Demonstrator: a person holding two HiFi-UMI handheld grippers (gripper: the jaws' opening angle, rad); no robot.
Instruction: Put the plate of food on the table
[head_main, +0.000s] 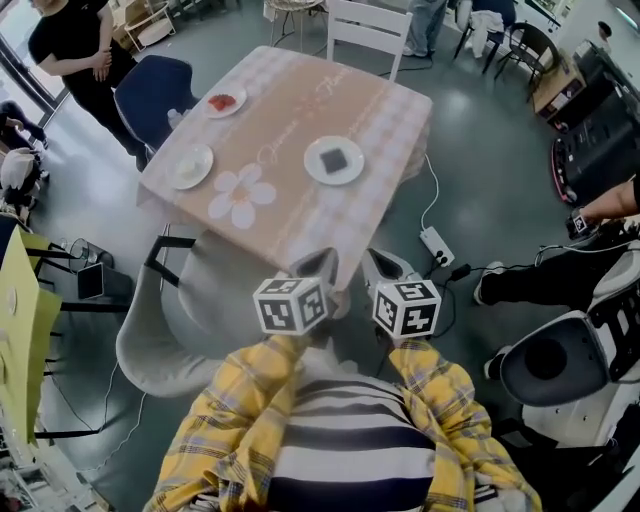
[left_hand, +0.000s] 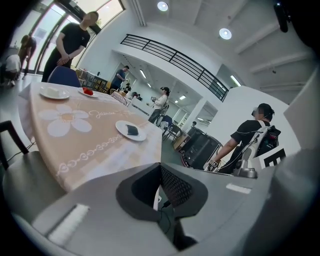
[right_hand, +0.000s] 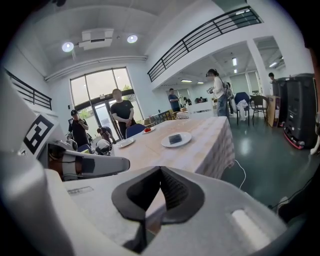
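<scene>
Head view: square surface (head_main: 290, 130) under a soft cloth, peach centre with a white daisy print and a pale checked border. All the crockery is already on it. Grey moulded shell chair (head_main: 160, 340) tucked at the near corner, hard and smooth.

Left tongs (head_main: 315, 264) and right tongs (head_main: 385, 266) are held side by side near the person's chest, just short of the surface's edge. Both are pressed together and carry nothing. Their own views show the ribbed dark pads meeting at a point, left tongs (left_hand: 160, 167) and right tongs (right_hand: 161, 172).

The round white plate with the dark slab (head_main: 334, 160) is nearest, well inside the edge. A plate of pale food (head_main: 190, 166) and a small plate of red food (head_main: 225, 101) sit further left. All are glazed and shallow-rimmed.

Judgement: nothing is in hand, so the placing looks either finished or not started. Any further move calls for spreading the tongs and pinching a thin, slippery rim level, so the dark slab (head_main: 334, 158) doesn't slide.
</scene>
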